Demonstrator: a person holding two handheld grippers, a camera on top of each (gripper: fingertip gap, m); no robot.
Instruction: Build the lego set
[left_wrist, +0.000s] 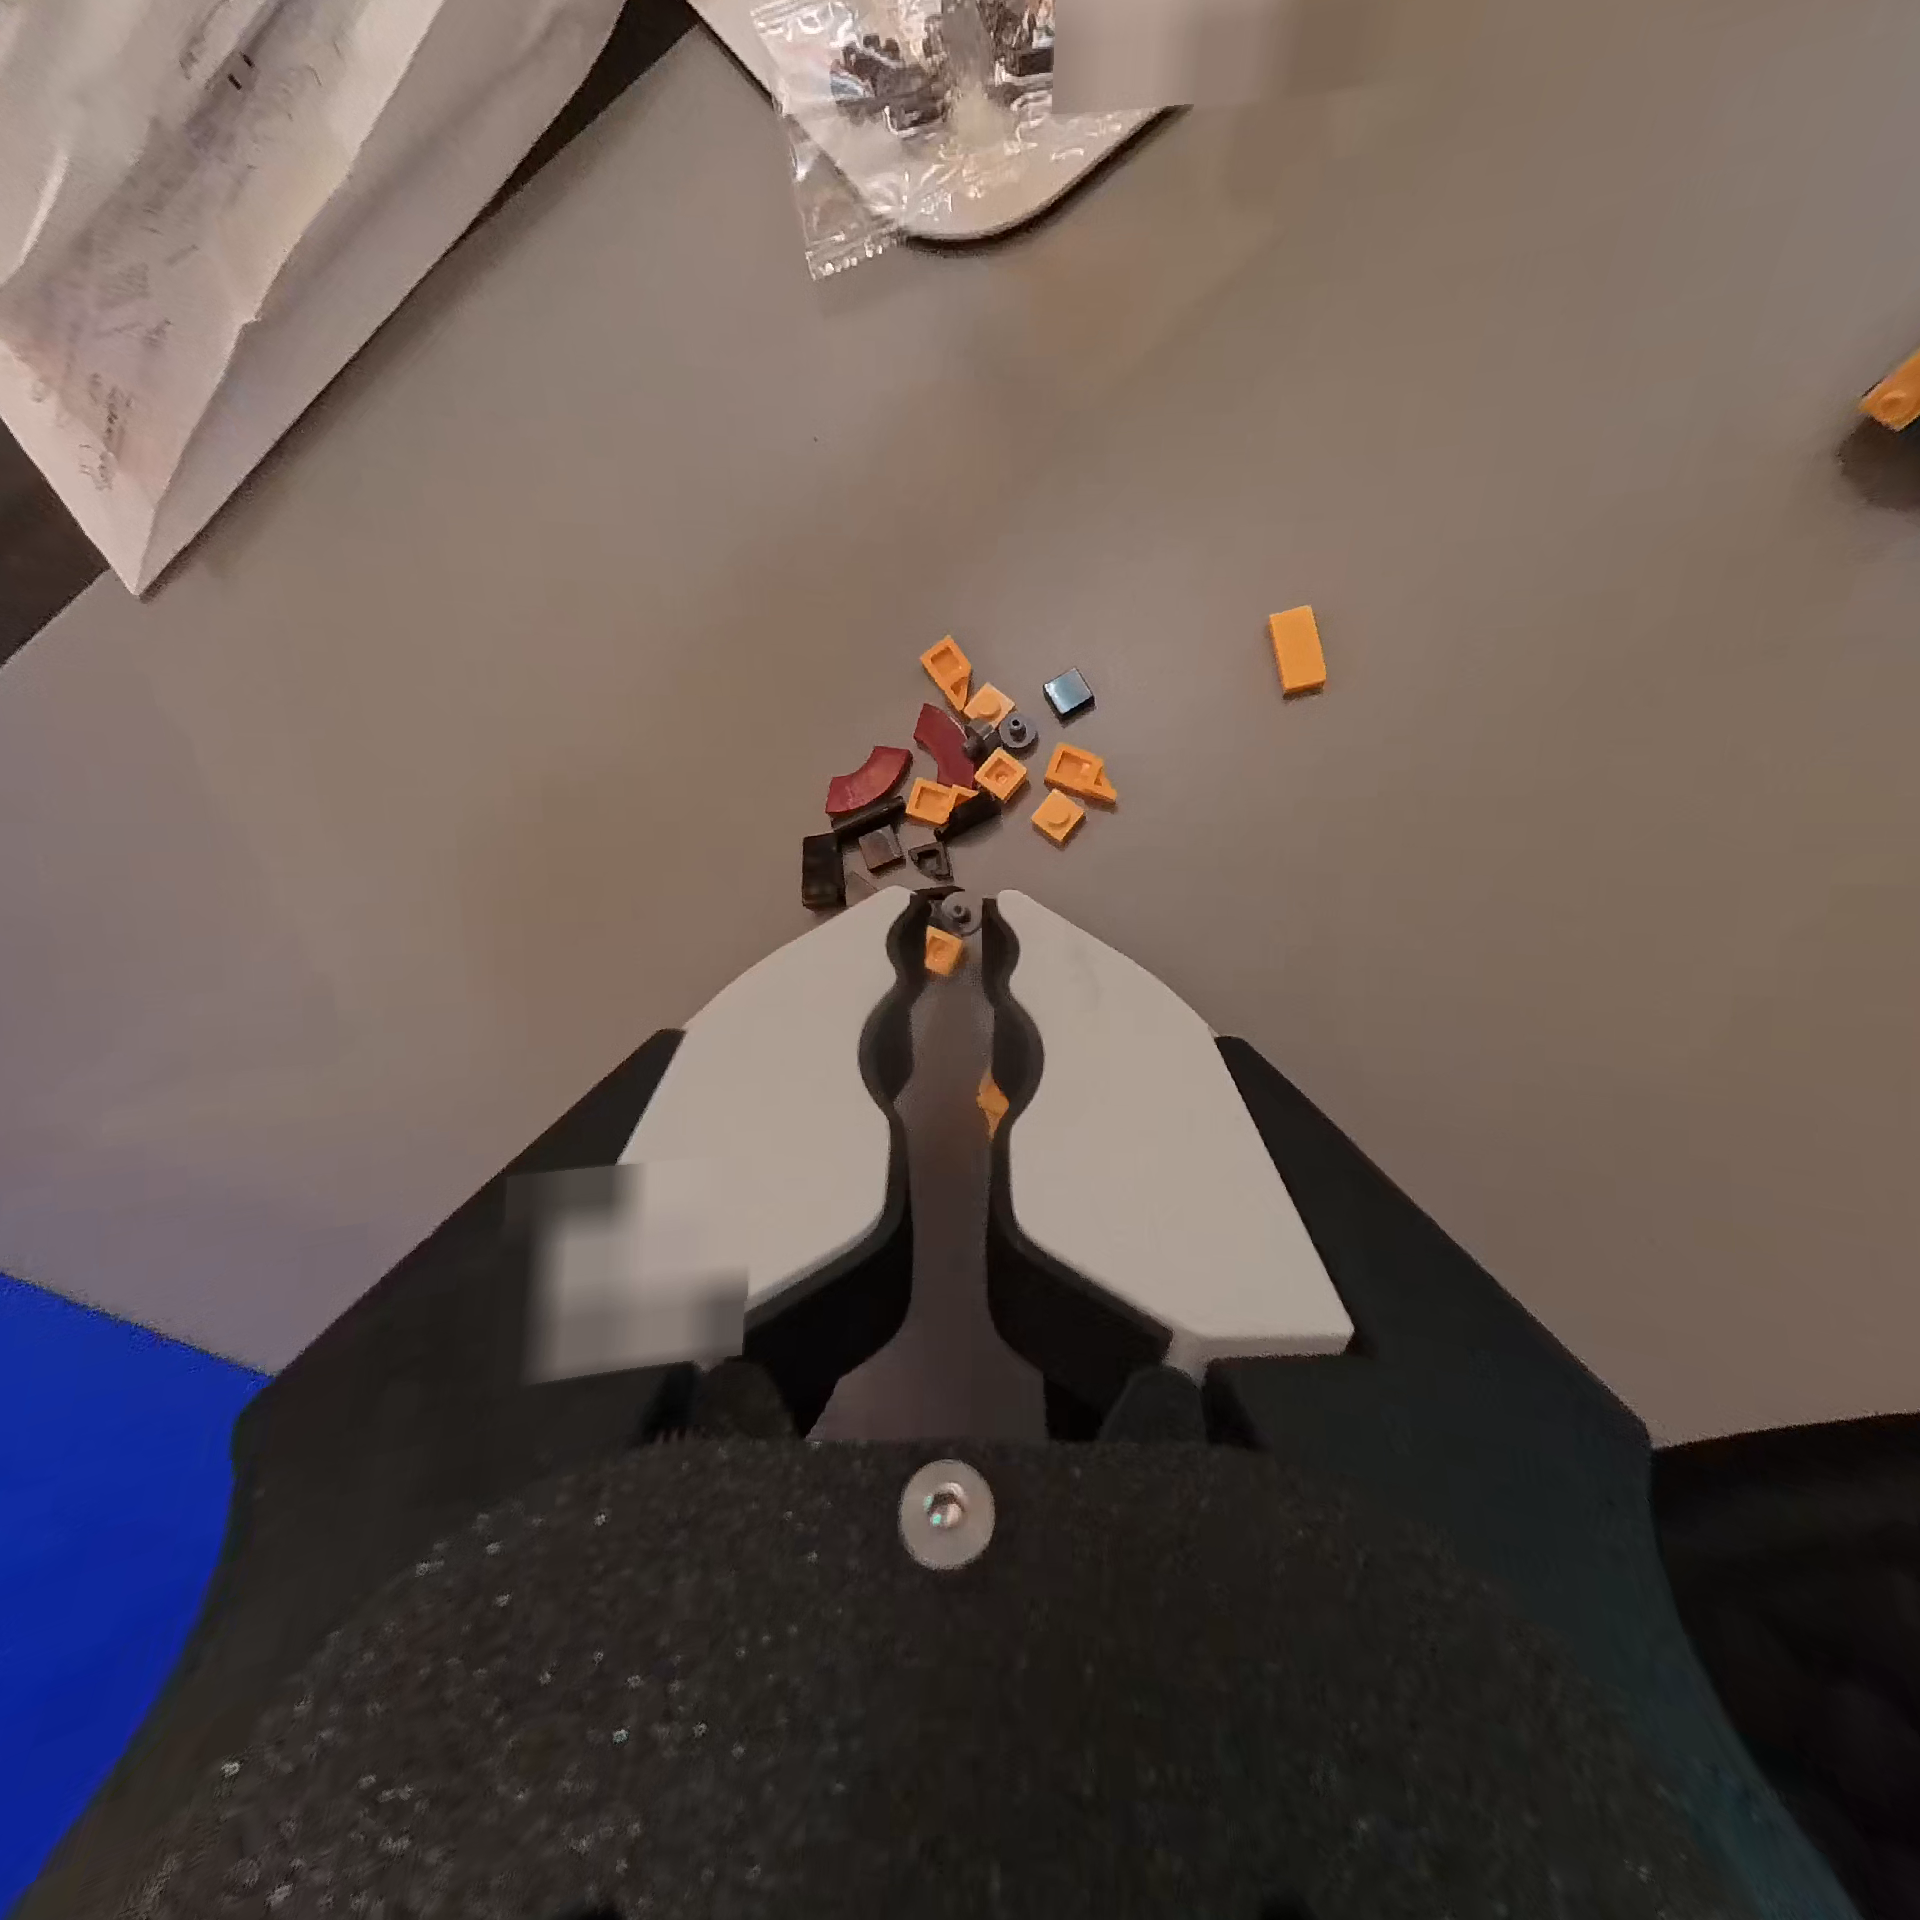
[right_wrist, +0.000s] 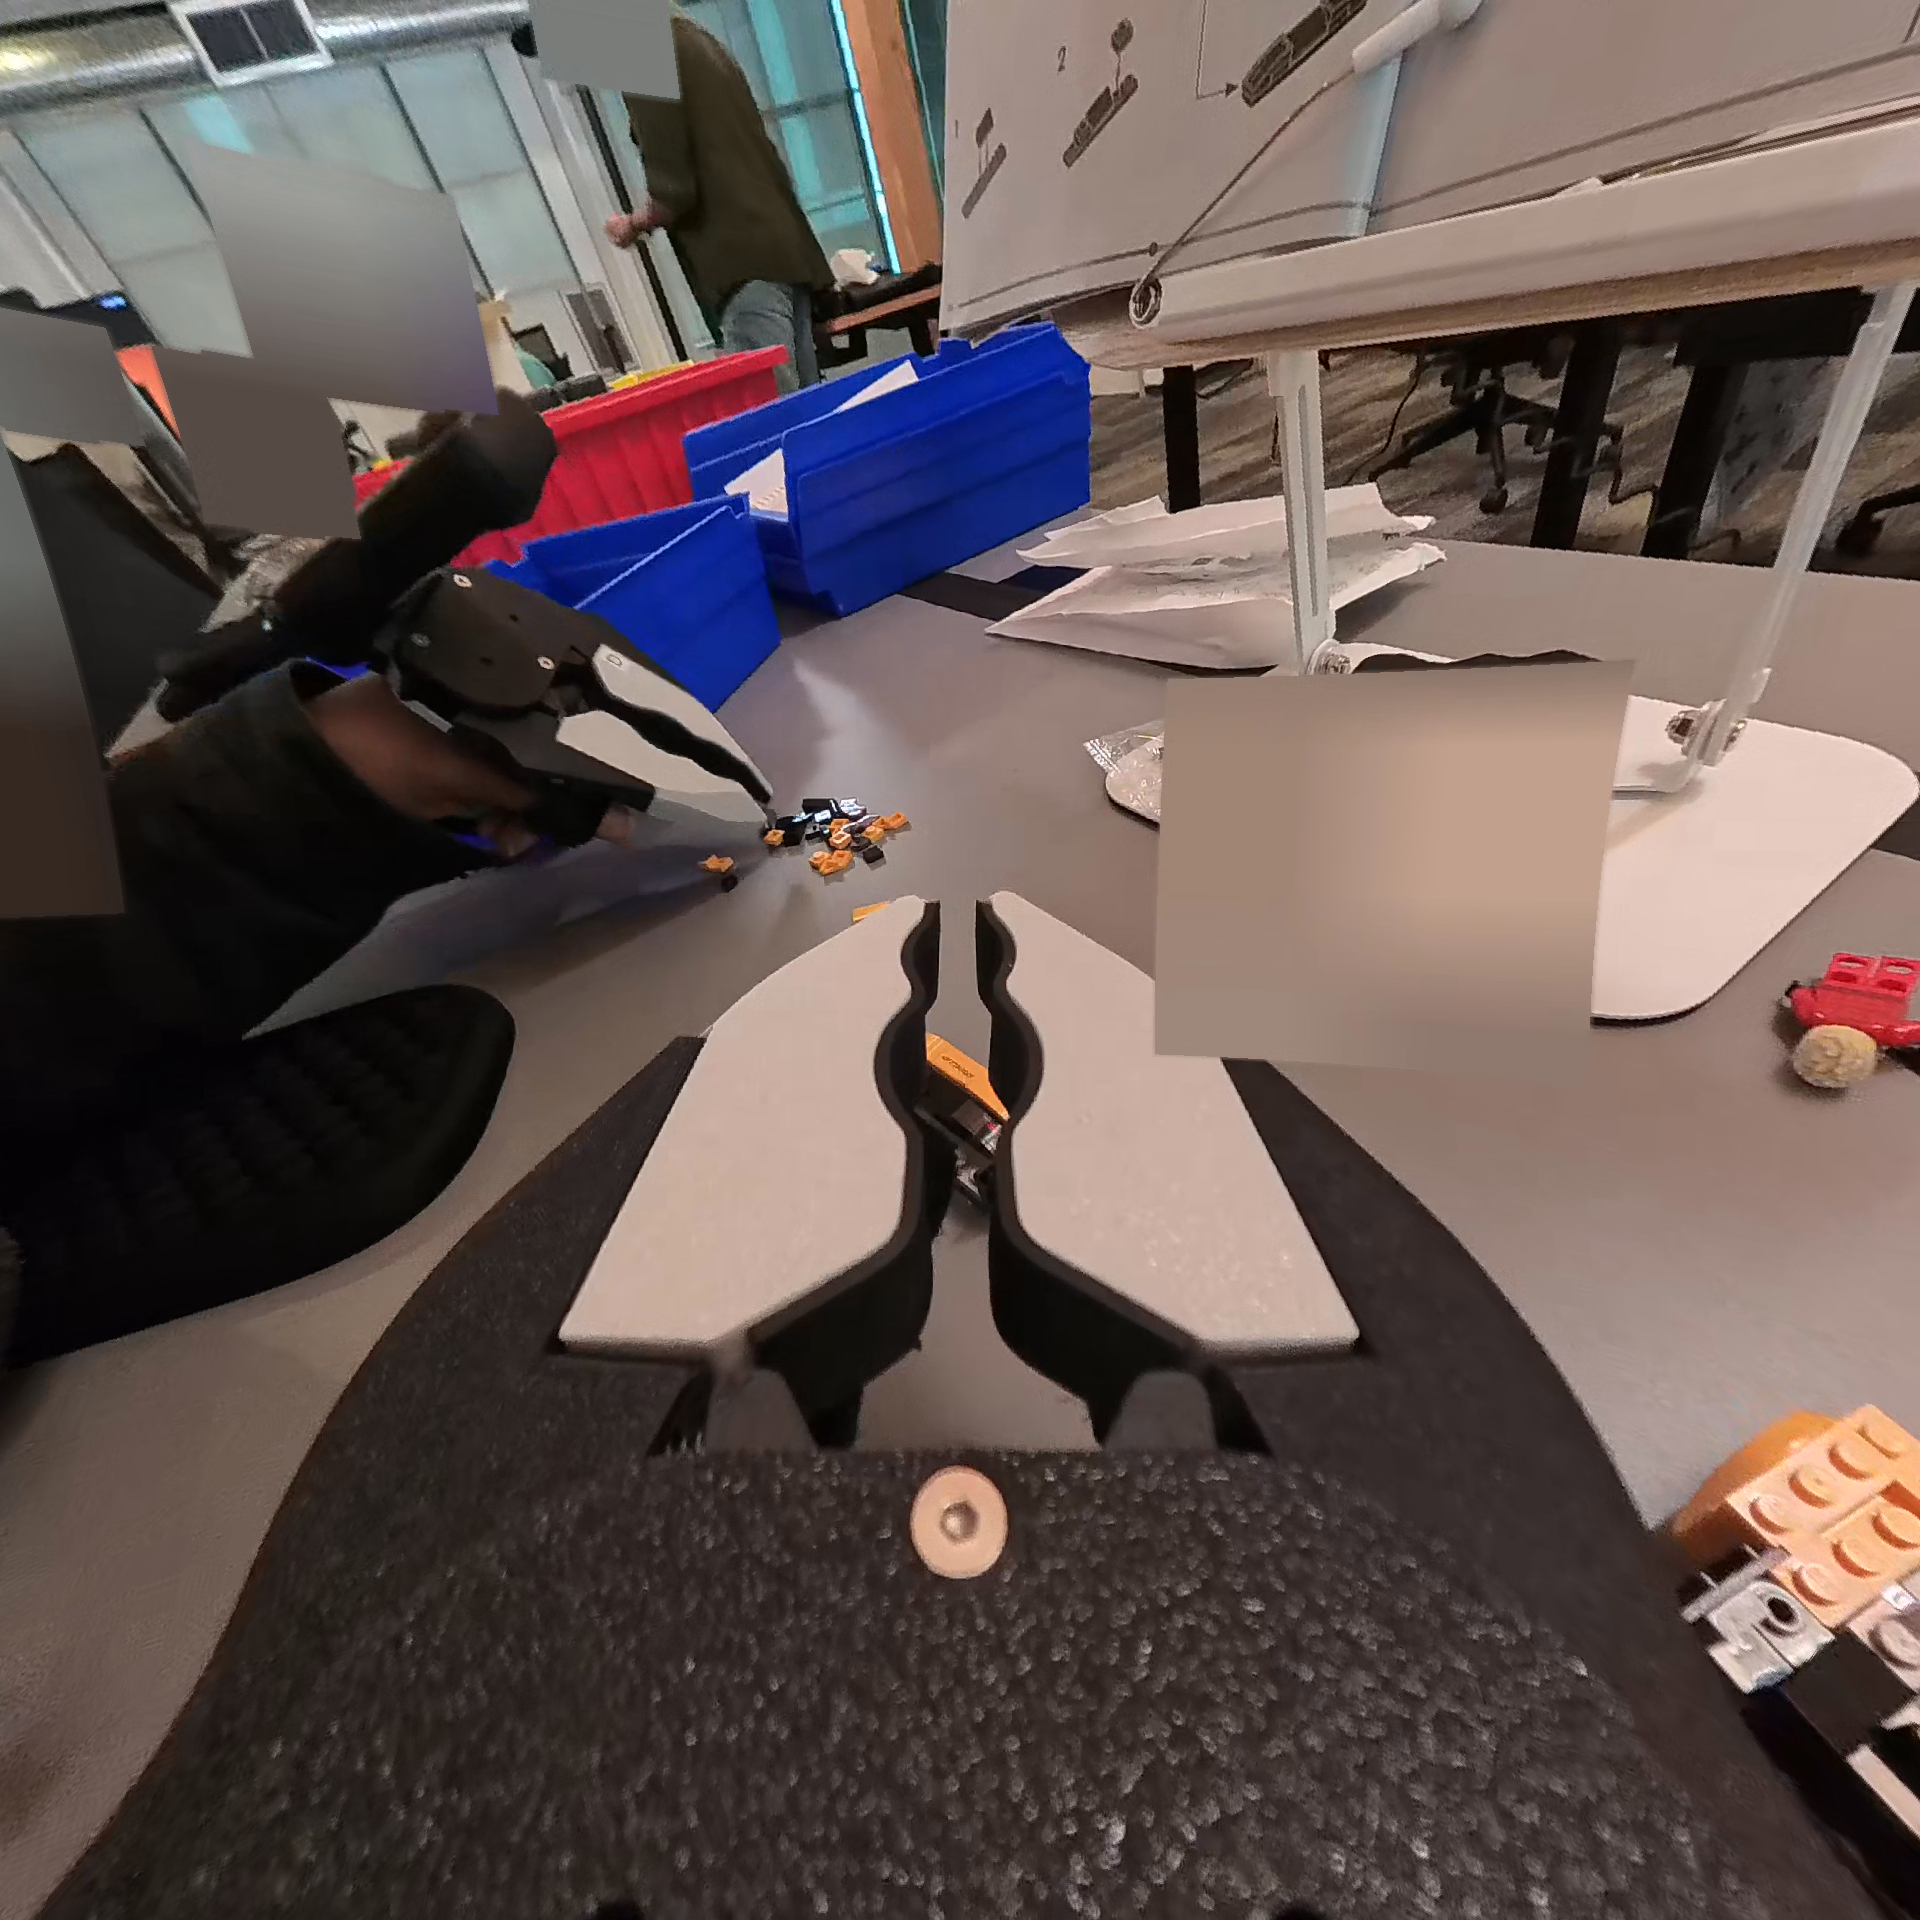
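Note:
A small pile of loose lego pieces (left_wrist: 966, 774), orange, dark red and black, lies on the grey table (left_wrist: 1455, 935); it also shows in the right wrist view (right_wrist: 836, 831). My left gripper (left_wrist: 953, 902) is at the near edge of the pile, jaws a narrow gap apart around a small grey round piece (left_wrist: 958, 914) and an orange piece (left_wrist: 942, 951) that lie on the table. It shows in the right wrist view (right_wrist: 766, 814), tips down at the pile. My right gripper (right_wrist: 958, 906) is shut on an orange and black lego assembly (right_wrist: 964, 1091), held above the table.
An orange tile (left_wrist: 1297, 649) lies apart to the right of the pile. An instruction booklet (right_wrist: 1143, 135) stands on a white stand (right_wrist: 1745, 831). Blue bins (right_wrist: 894, 468), paper bags (left_wrist: 177, 260), a plastic bag (left_wrist: 904, 135), a red lego part (right_wrist: 1860, 997) and a partly built model (right_wrist: 1829, 1538) are around. The left gripper's tips are roughly 25 cm from the right gripper's. The orange tile (left_wrist: 1297, 649) lies around 8 cm away from my left fingertips.

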